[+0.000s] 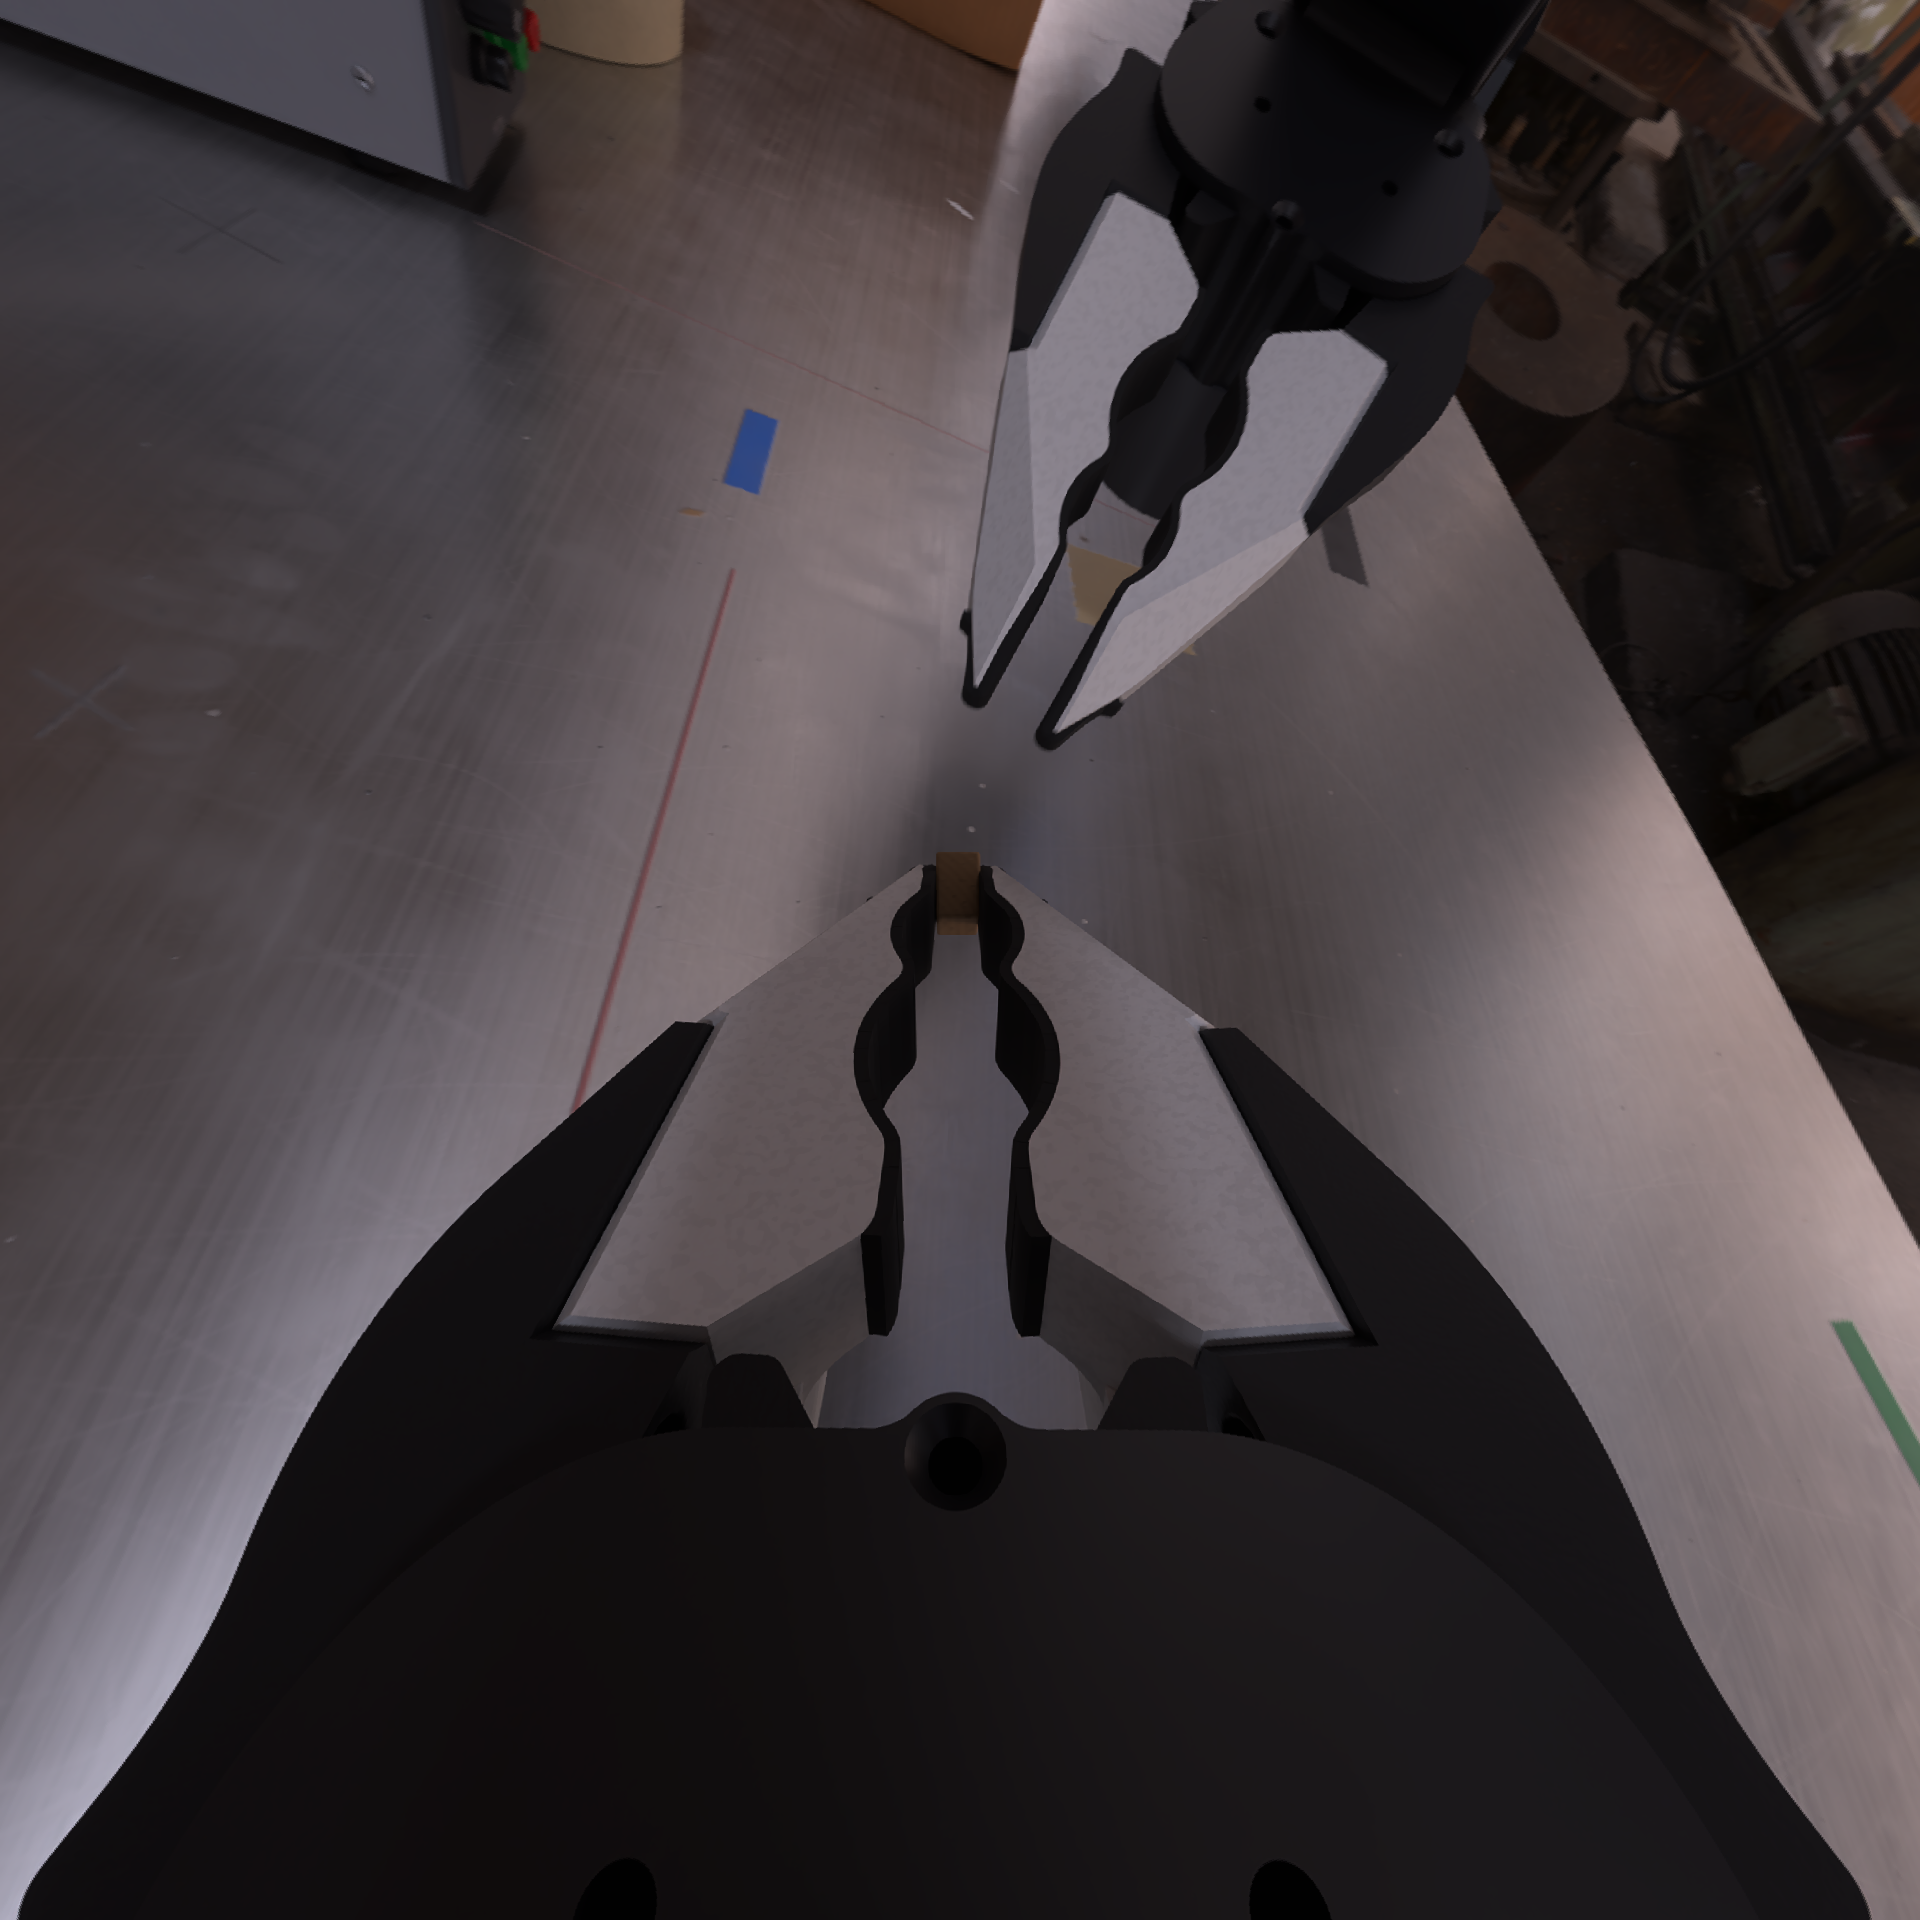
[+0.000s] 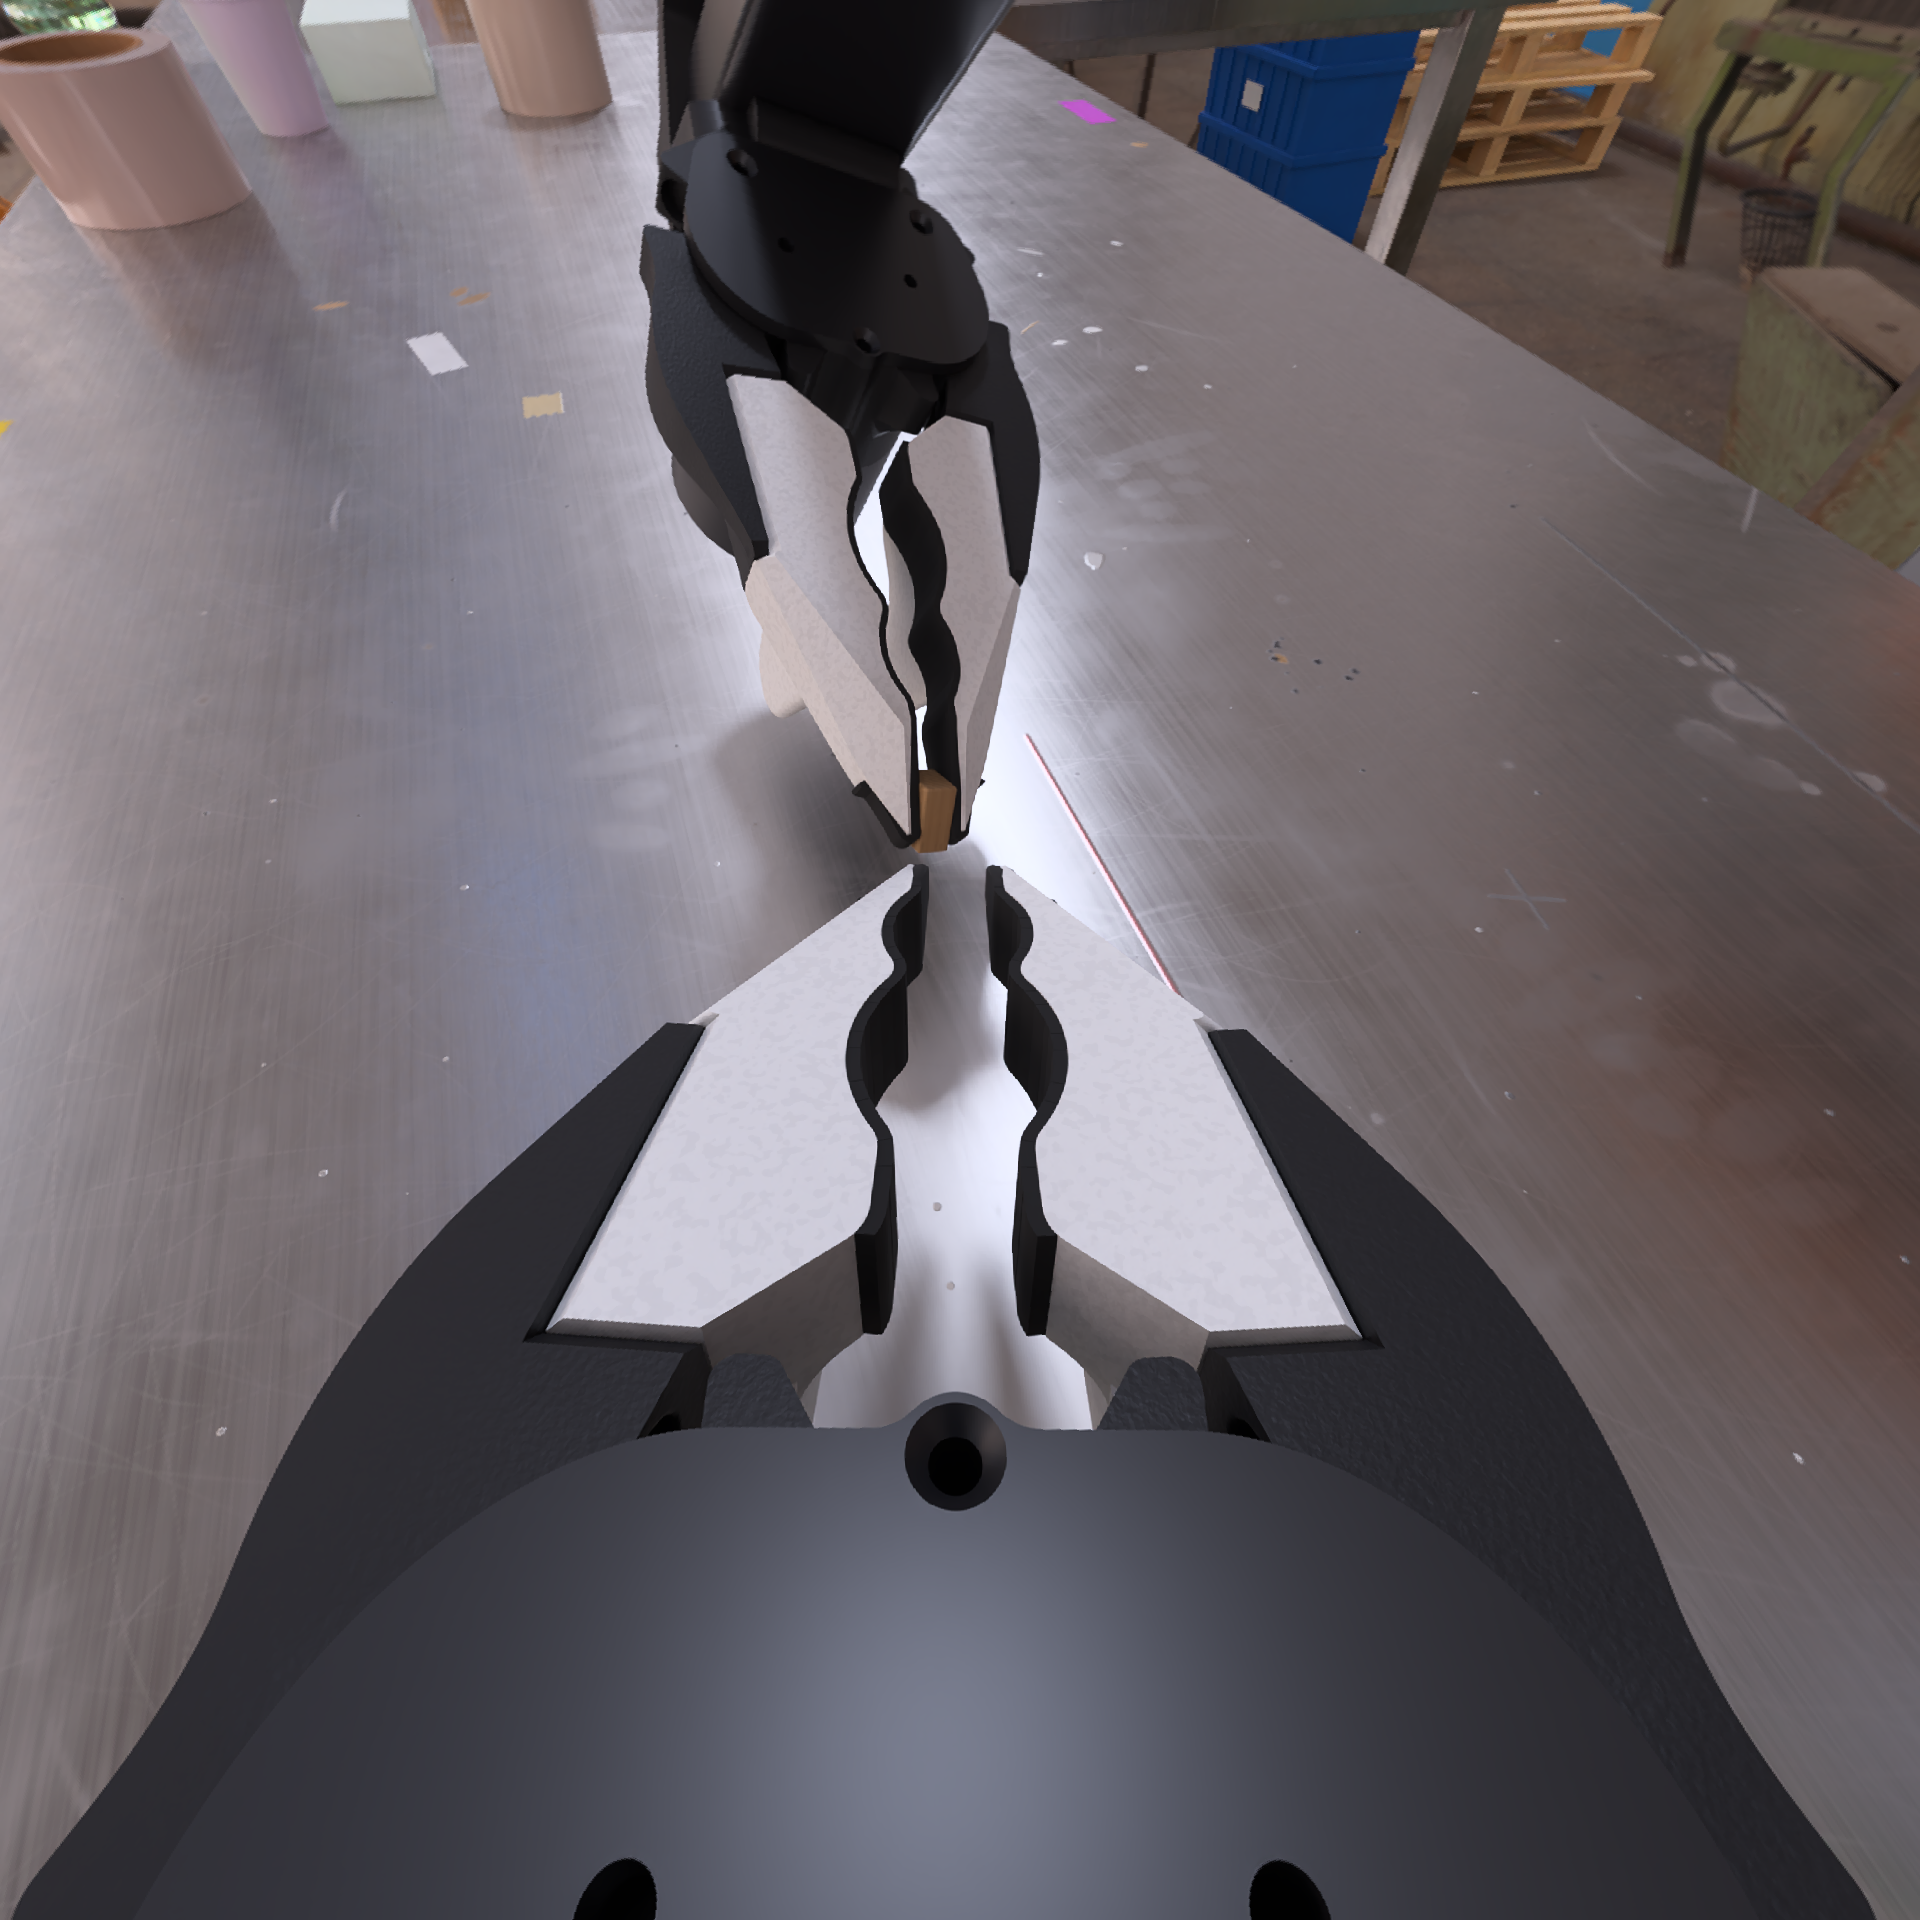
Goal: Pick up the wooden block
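The wooden block (image 1: 957, 894) is a small tan piece pinched between the tips of my left gripper (image 1: 957, 883). The left gripper is shut on it. In the right wrist view the same block (image 2: 934, 812) sticks out of the left gripper's tips (image 2: 938, 821), just over the steel table (image 2: 416, 831); I cannot tell whether it touches the table. My right gripper (image 2: 954, 883) is open and empty, its tips facing the block a short way off. It also shows in the left wrist view (image 1: 1013, 717), pointing down at the table.
Pink and lavender cylinders (image 2: 114, 135) and a white box (image 2: 369, 47) stand at the table's far end. A grey cabinet (image 1: 260, 73) stands at another corner. Blue tape (image 1: 750, 450) and a red line (image 1: 655, 831) mark the top. The table edge (image 1: 1662, 790) runs nearby.
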Robot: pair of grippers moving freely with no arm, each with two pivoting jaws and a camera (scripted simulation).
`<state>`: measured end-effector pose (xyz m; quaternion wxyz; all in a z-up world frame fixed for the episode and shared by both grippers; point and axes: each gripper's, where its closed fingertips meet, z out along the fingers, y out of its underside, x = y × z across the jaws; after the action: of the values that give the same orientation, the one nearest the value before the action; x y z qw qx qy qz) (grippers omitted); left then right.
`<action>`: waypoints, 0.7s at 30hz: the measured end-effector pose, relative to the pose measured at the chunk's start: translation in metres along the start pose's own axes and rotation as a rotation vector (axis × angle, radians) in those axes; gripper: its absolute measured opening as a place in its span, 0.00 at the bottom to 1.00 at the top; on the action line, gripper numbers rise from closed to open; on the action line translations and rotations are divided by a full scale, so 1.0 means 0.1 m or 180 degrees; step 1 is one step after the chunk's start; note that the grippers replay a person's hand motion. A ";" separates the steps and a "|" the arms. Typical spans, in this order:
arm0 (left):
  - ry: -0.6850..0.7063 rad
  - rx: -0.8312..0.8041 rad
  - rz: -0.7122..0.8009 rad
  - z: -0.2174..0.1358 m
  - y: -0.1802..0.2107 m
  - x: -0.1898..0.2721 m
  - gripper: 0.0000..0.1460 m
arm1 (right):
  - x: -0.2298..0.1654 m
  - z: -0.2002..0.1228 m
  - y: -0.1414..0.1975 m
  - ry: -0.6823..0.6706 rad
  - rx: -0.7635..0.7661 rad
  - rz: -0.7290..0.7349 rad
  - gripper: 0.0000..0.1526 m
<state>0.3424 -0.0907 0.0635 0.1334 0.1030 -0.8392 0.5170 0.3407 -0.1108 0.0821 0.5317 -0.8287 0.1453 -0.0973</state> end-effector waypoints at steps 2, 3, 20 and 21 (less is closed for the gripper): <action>0.0103 -0.0008 -0.0017 0.02 0.00 0.06 0.05 | -0.04 0.04 0.02 -0.0040 -0.0024 -0.0004 0.05; 0.0147 -0.0011 -0.0018 0.03 0.00 0.08 0.05 | -0.05 0.05 0.03 -0.0070 -0.0035 0.0013 0.05; 0.0219 0.0293 -0.0078 -0.07 -0.17 0.13 0.05 | -0.06 0.15 0.06 -0.0306 0.0066 0.0416 0.02; 0.0202 0.0294 -0.0078 -0.07 -0.17 0.13 0.05 | -0.07 0.15 0.06 -0.0322 0.0072 0.0426 0.00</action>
<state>0.3362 -0.0925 0.0845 0.1614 0.1028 -0.8085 0.5565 0.3380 -0.0977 0.0702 0.5530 -0.8149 0.1722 -0.0212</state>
